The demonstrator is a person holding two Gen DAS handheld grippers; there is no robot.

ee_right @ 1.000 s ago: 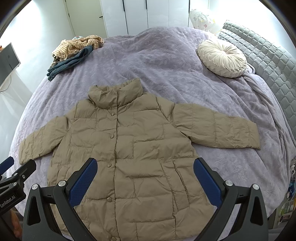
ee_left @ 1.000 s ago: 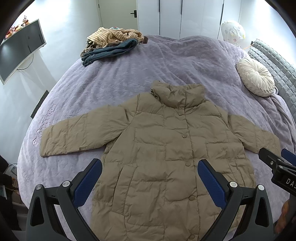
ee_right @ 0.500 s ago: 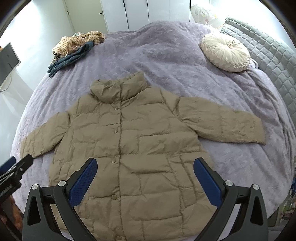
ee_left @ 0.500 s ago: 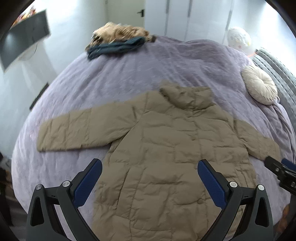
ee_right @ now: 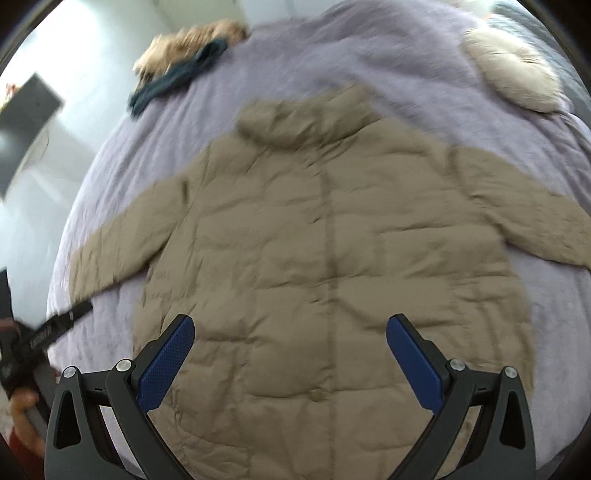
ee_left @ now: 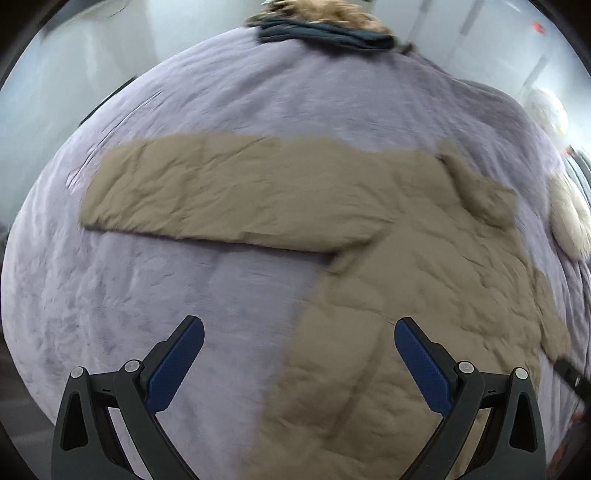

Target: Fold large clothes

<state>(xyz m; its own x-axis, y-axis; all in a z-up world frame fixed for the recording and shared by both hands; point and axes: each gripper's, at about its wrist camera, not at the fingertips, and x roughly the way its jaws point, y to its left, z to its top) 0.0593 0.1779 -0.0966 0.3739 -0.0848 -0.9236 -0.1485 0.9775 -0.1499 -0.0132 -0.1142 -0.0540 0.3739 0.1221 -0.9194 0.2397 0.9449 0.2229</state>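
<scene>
Tan jacket [ee_right: 325, 258] lies flat on the purple bedspread [ee_left: 147, 295]. Left gripper [ee_left: 299, 350] and right gripper [ee_right: 290, 347]: jaws apart, empty.

Jacket [ee_right: 332, 258]: quilted cloth, tan, puffy, matt with a faint sheen, finely crinkled along the stitched panels.
Bedspread [ee_left: 221, 110]: lilac plush cloth, soft nap, matt, lightly rumpled.
Cushion [ee_right: 517, 74]: cream cloth, pleated, soft-looking.
Clothes pile [ee_left: 325, 26]: dark blue cloth under a tan fuzzy one; too blurred for more.
Left gripper [ee_left: 299, 363]: black matt plastic frame, silvery metal screws, blue dimpled pads [ee_left: 173, 369].
Right gripper [ee_right: 290, 360]: same black matt plastic, same blue textured pads [ee_right: 164, 363].
</scene>
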